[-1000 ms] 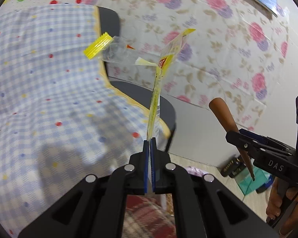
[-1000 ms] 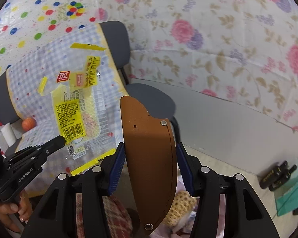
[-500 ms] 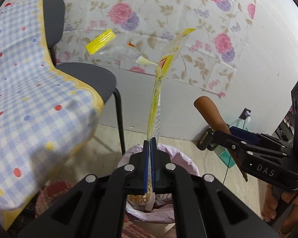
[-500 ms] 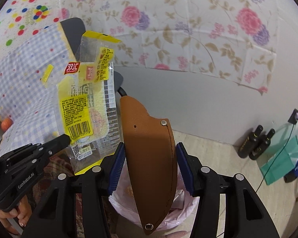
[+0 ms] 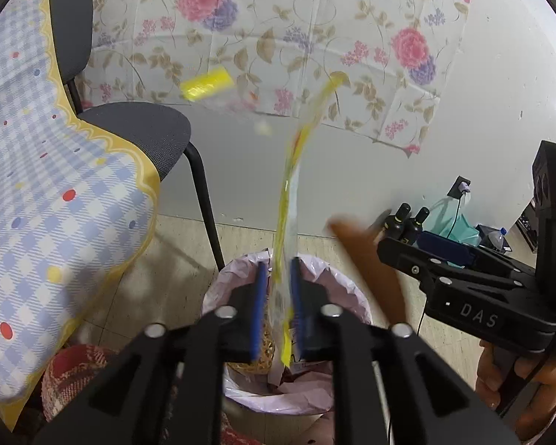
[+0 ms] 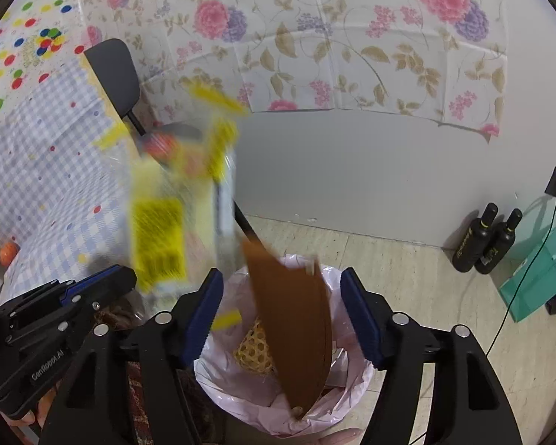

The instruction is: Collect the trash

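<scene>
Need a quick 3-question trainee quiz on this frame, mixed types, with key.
1. True or false: the left gripper is clamped tight on the wrapper.
2. What sits directly below both grippers? A) chair B) lined bin C) bottles
3. Fill in: the brown sheath is between the open fingers of the ___ gripper.

Key: 1 false, its jaws have just been opening and the wrapper hangs blurred between them. 2 B, the bin. 3 right, whose jaws have also just been opening.

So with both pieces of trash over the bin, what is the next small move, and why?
Probably hold both hand-held grippers over the pink-lined bin and let the pieces fall: the left and right have just been opening, and the yellow wrapper and brown sheath blur between parted pads.
</scene>
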Motion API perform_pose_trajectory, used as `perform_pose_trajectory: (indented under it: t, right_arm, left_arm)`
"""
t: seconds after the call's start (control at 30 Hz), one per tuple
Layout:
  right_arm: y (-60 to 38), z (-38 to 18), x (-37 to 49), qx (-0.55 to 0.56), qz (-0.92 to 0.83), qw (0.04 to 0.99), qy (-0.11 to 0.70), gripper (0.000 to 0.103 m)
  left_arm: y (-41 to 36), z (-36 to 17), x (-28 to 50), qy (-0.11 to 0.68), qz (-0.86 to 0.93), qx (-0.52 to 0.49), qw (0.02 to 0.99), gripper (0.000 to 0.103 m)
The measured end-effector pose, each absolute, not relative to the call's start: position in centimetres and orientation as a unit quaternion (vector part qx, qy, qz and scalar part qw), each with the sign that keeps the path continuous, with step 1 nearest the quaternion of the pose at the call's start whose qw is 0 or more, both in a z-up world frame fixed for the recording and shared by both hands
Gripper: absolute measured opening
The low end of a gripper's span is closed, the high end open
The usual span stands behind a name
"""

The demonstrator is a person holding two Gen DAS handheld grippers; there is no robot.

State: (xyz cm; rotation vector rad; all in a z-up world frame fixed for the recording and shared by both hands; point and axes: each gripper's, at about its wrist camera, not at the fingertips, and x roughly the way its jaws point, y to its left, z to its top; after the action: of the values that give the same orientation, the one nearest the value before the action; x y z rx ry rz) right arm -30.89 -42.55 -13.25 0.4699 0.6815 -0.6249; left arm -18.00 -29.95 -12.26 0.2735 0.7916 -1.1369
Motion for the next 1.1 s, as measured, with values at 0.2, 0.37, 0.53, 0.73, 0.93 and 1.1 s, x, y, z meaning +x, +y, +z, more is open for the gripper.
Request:
perform_pose_trajectory:
  t: [0.2,0.37,0.53,0.73,0.93,1.1]
  right_arm:
    - [-42.7,-12.5,-31.5,0.224,-0.302,0.871,0.316,0.071]
    - [-42.2,-11.9,-31.3,0.220,-0.300,0.872,0.317,0.078]
    - [-40.7,-10.4,-30.1,0.204,-0.284,0.882,0.316,0.088]
    - [-38.7,-8.0,-27.5,0.183,-0.248,0.899,0.310,0.093]
    - [-36.7,-5.9,-24.9,0.169,-0.223,0.913,0.297,0.095]
    - [-35.0,-4.1,-22.5,0.142,-0.205,0.923,0.292,0.097]
  left_arm:
    - [-29.1,-12.2,-16.9,0.371,-0.511,0.105,0.768,0.047]
    - [-28.2,-11.6,-16.3,0.366,-0.498,0.094,0.780,0.056]
    - [-26.9,-10.0,-15.7,0.343,-0.465,0.106,0.809,0.074]
    - [-23.4,-7.4,-13.5,0.320,-0.401,0.107,0.851,0.097]
    - [-19.7,-6.2,-10.8,0.325,-0.330,0.096,0.881,0.097]
    - [-16.3,-5.4,-8.8,0.346,-0.305,0.057,0.885,0.097]
